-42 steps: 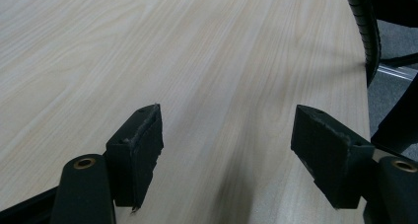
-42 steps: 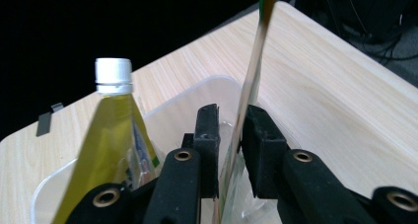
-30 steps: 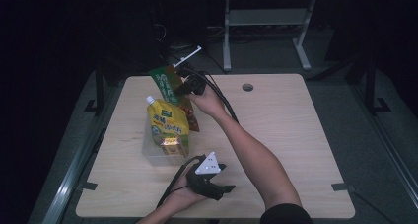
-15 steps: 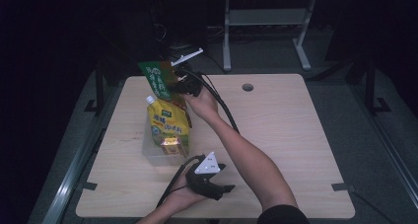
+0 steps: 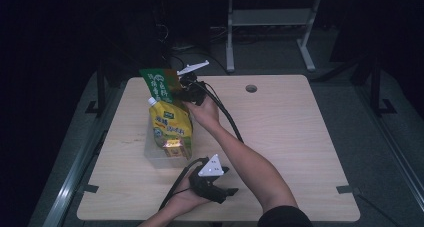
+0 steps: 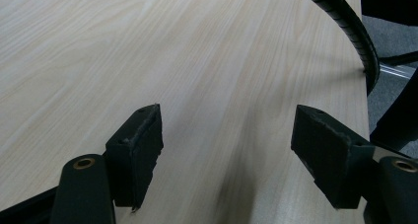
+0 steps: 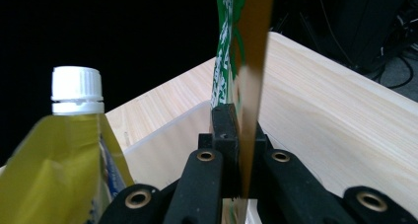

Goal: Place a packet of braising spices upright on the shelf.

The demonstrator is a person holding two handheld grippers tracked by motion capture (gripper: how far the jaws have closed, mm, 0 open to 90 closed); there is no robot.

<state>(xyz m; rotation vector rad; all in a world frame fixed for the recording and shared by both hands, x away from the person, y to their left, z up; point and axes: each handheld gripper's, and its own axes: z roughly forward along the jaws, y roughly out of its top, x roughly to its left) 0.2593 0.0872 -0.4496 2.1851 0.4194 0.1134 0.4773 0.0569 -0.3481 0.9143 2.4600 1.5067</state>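
Bright-lit table [image 5: 300, 137], dark surroundings, sharp focus.

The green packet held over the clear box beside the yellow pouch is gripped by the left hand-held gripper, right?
Not quite: the right hand-held gripper grips the green packet, as the right gripper view shows. It does hang over the clear box, beside the yellow pouch.

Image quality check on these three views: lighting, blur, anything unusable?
High view: table lit, surroundings nearly black, glare on the yellow pouch. Left gripper view: sharp wood grain, soft shadow between the left gripper jaws. Right gripper view: black backdrop, the green packet in the right gripper too close and soft, white cap crisp.
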